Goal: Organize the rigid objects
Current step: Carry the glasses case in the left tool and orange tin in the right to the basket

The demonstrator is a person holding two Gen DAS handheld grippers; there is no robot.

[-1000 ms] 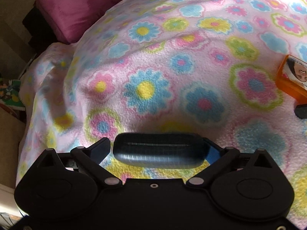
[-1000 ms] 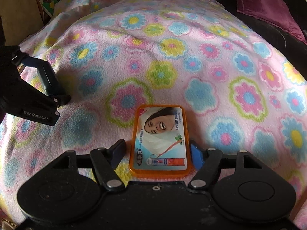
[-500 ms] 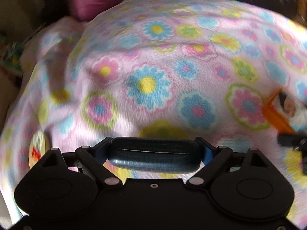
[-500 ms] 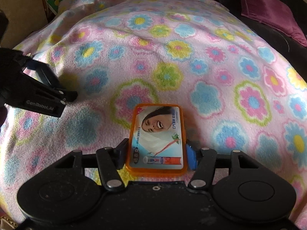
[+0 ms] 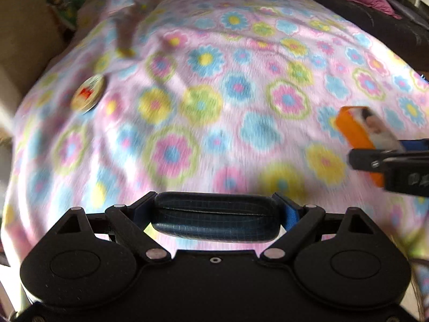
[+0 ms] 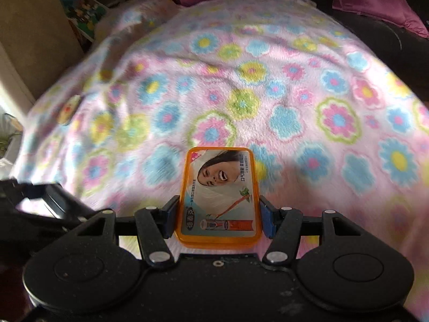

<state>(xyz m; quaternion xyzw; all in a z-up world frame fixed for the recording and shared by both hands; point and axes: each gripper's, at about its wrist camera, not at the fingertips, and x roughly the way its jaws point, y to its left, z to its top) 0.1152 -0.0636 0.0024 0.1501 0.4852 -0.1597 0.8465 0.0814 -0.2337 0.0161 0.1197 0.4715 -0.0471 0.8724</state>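
The orange box (image 6: 218, 197) sits crosswise in your right gripper (image 6: 218, 218), the pads pinching its two long sides near the end closest to you, so most of it juts forward past the fingertips. Judging by the soft shadow beneath it in the right wrist view, it hangs clear of the flowered blanket (image 6: 295, 86). That hold keeps the printed lid facing up and leaves the far end free to set down first.

Your left gripper (image 5: 214, 217) is clamped end to end on a dark blue case (image 5: 214, 218), the jaws spread wide because the case lies lengthwise between them. Gripping the ends seems to keep the rounded body from rolling out.

The box is flat and rectangular with rounded corners, translucent orange walls and a label showing a laughing face and a tube. The case is oblong, pillow-edged, with a faint grid texture and a seam along its length.

Farther out, a small round badge (image 5: 88, 95) lies on the blanket to the left, well apart from both grippers.
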